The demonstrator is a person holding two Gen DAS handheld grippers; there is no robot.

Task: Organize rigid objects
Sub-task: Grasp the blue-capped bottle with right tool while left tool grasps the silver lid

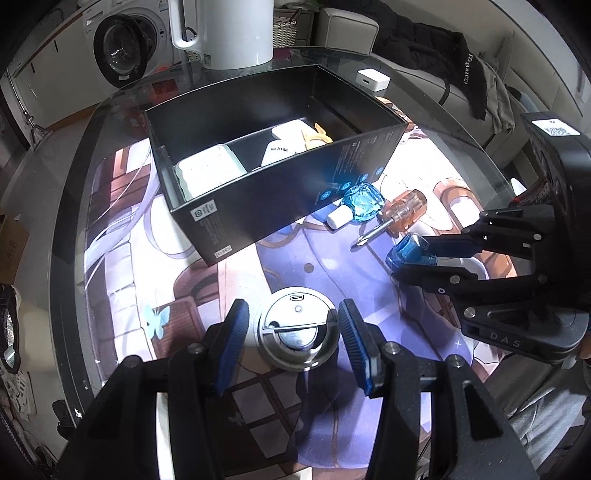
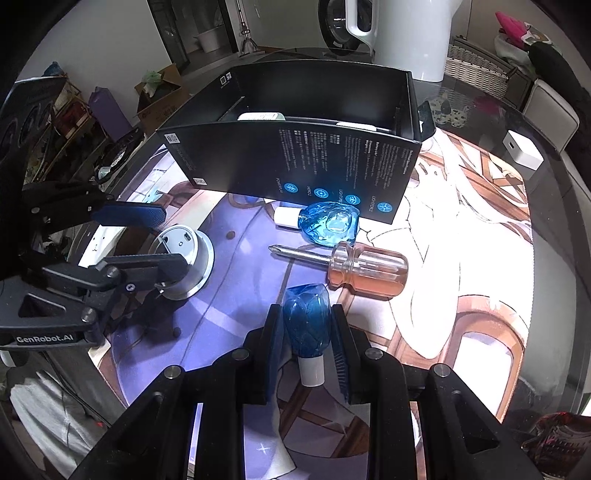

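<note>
My left gripper (image 1: 291, 314) is shut on a round silver device (image 1: 295, 332), its blue pads on the device's two sides; in the right wrist view it is held tilted just above the mat. My right gripper (image 2: 306, 317) is shut on a small blue bottle (image 2: 306, 325), whose white cap points back toward the camera. A second blue bottle (image 2: 328, 227) lies against the front wall of an open black box (image 2: 295, 158). Between the two bottles lies a screwdriver (image 2: 365, 273) with a clear orange handle. The box holds white items (image 1: 207, 173) and a yellow piece (image 1: 317, 138).
A printed mat covers the round glass table (image 1: 92, 155). Behind the box stands a white kettle (image 1: 229, 33). A small white cube (image 2: 522, 149) sits at the far right, and a dark red object (image 2: 554, 435) near the right table edge.
</note>
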